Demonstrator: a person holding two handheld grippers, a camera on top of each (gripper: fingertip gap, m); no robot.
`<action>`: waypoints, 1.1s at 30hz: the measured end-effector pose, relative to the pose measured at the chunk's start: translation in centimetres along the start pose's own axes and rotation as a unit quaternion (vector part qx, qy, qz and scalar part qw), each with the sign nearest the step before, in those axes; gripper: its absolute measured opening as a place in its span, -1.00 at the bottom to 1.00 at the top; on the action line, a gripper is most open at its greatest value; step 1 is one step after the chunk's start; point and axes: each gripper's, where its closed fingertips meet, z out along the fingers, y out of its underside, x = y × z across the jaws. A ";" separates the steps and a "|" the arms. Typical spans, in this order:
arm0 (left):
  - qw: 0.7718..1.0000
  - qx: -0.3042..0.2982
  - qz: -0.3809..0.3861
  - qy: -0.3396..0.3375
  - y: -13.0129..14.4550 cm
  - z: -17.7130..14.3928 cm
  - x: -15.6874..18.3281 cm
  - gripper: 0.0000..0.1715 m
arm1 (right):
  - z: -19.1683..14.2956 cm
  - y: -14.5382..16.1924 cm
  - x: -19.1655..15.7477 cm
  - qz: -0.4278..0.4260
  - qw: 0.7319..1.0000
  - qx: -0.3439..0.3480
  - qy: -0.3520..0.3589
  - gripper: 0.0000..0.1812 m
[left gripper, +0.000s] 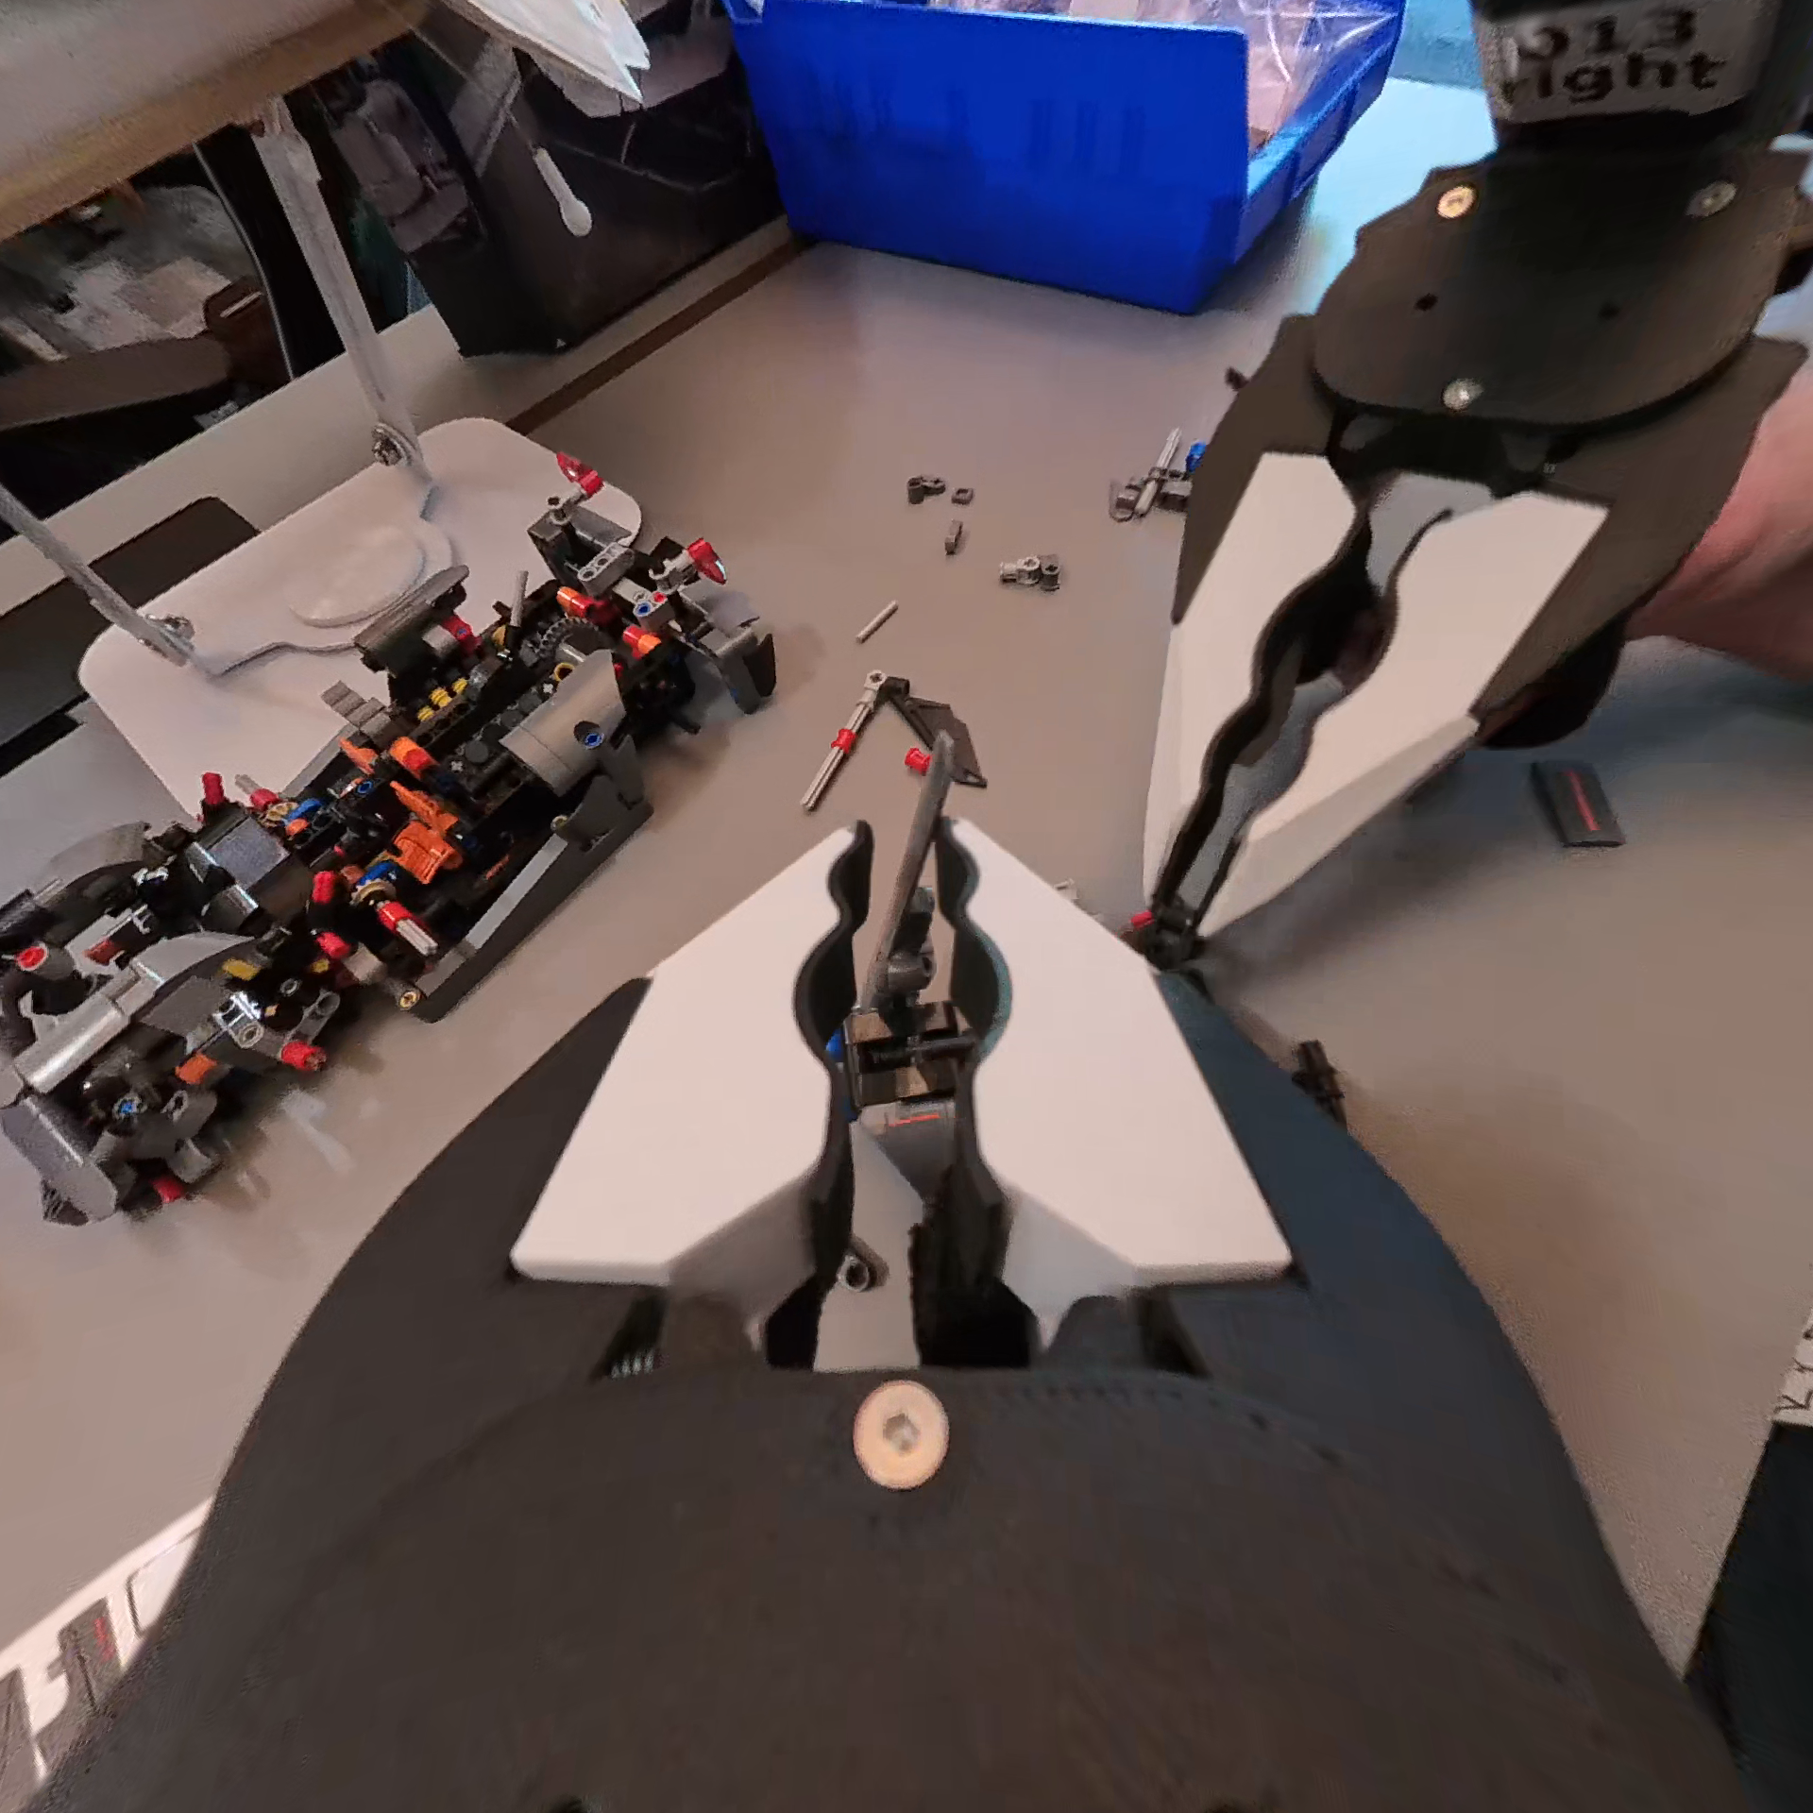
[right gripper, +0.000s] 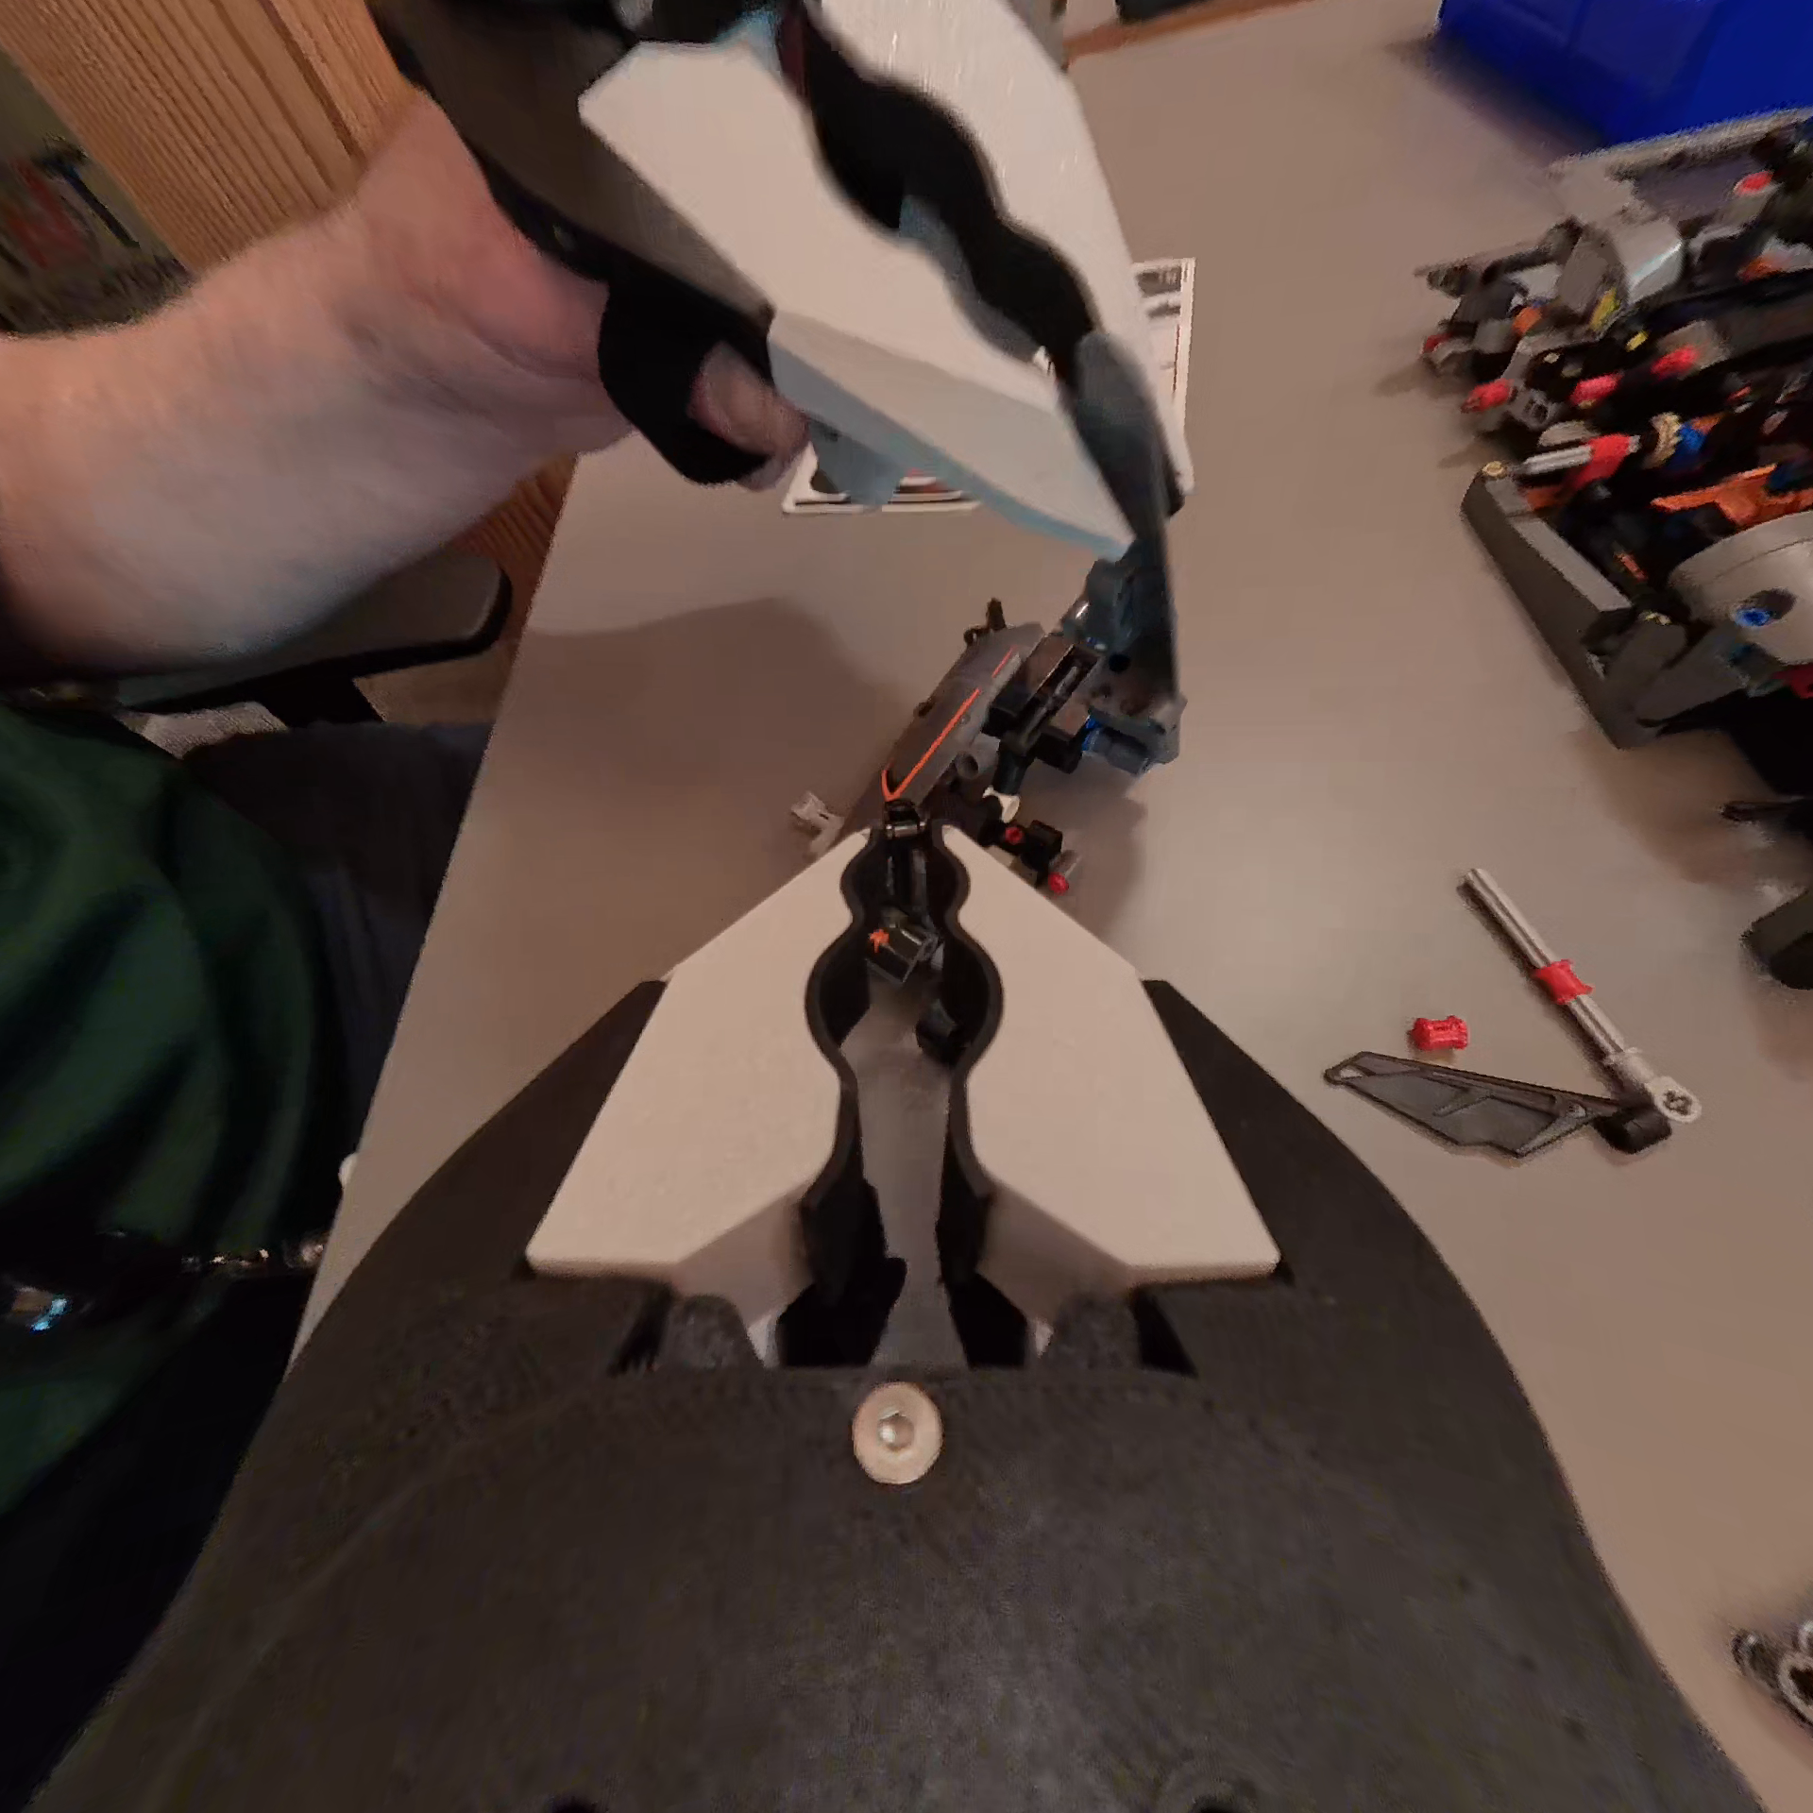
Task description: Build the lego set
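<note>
Two grippers meet over the small grey-and-black lego sub-assembly with a thin orange stripe [right gripper: 1020, 706], which sits on the plain grey tabletop [left gripper: 1472, 1128] well apart from the big dark lego chassis studded with red, orange and blue pins [left gripper: 392, 785]. Sub-assembly's long axis runs from the right gripper [right gripper: 901, 834] up and away toward the left gripper [right gripper: 1143, 549] in the right wrist view; its striped panel end points at the right gripper, its blocky grey end sits away from it. Left gripper [left gripper: 903, 834] is pinching a thin dark grey blade-like piece [left gripper: 917, 863] that stands steeply, leaning away from the camera. Right gripper's tips look pressed nearly together on a small black connector part [right gripper: 898, 947] at the sub-assembly's near end; contact is hard to confirm. Left wrist view alone shows the blue plastic bin [left gripper: 1030, 167], the white stand base [left gripper: 324, 589] behind the chassis, and scattered small grey connectors [left gripper: 1030, 571]. Right wrist view alone shows the striped panel face, a person's hand [right gripper: 412, 412] on the left gripper, and a printed booklet [right gripper: 1163, 324]. Both show the loose grey axle with red bush [right gripper: 1560, 981] and black wedge panel [right gripper: 1472, 1099] between sub-assembly and chassis.
</note>
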 end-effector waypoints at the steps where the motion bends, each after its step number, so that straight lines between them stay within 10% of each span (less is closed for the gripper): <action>1: 1.000 -0.002 -0.002 0.000 0.0 0.1 -0.1 -0.94 | 0.4 0.4 0.0 -0.004 1.000 -0.012 0.003 -0.95; 33: 0.951 0.081 -0.294 0.060 2.5 0.0 -6.7 -1.00 | -2.8 -3.0 0.6 0.013 0.994 0.105 -0.004 -0.94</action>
